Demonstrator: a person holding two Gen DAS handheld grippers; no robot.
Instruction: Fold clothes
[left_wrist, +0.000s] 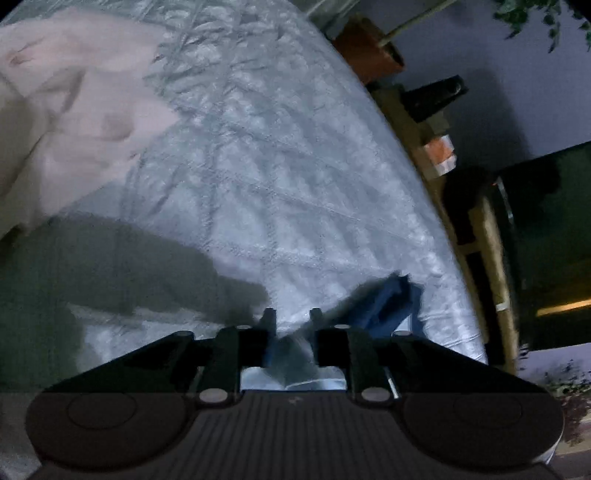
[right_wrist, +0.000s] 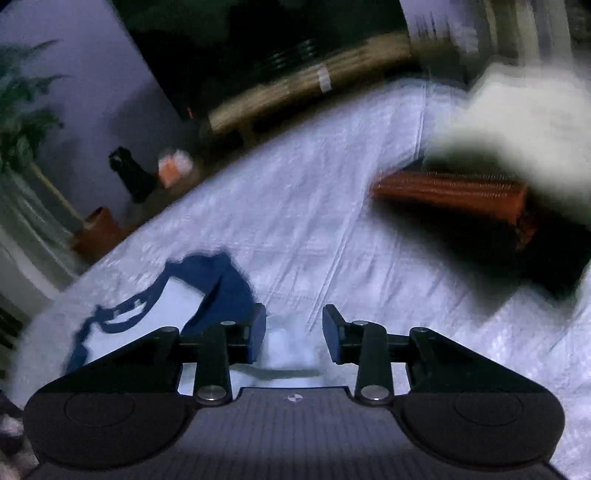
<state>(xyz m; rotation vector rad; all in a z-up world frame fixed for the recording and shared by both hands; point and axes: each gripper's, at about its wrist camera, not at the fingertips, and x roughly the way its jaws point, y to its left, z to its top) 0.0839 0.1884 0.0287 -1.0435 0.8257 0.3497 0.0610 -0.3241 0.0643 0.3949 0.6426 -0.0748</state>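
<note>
**Dim bedroom, white quilted bed**

Spread with a pale quilted cover (left_wrist: 277, 177), bed edge running beside a low wooden bench (right_wrist: 295, 88). Blue garment (right_wrist: 221, 284) lying crumpled near that edge. Left hand-held gripper (left_wrist: 293, 317) slightly parted, blue cloth between its fingers, grip unclear. Right hand-held gripper (right_wrist: 294, 325) parted wider, gripping nothing, just beside the garment. Pink clothing (left_wrist: 74, 110) heaped well apart.
</note>
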